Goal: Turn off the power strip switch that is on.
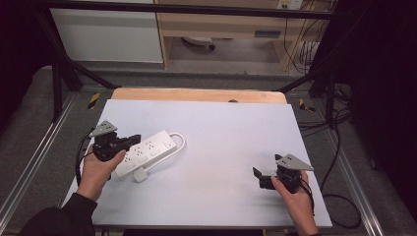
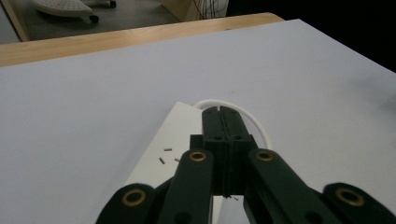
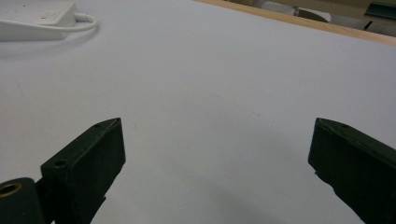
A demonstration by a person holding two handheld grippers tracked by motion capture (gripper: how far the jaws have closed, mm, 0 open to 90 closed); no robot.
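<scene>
Over the left near part of the white table (image 1: 216,142), the left gripper (image 1: 134,141) hovers with its black jaws clenched together on nothing, above the white rectangular plastic power strip (image 1: 147,152) lying aslant with its looped cord. Well apart at right, the right gripper (image 1: 257,177) rests released, jaws spread wide.

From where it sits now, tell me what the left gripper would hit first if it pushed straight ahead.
The left gripper, jaws shut, points along the white plastic power strip just beneath it. Straight ahead it would probably meet the strip's looped white cable; height above the strip is unclear, so it might instead pass over onto the pale grey tabletop.
</scene>
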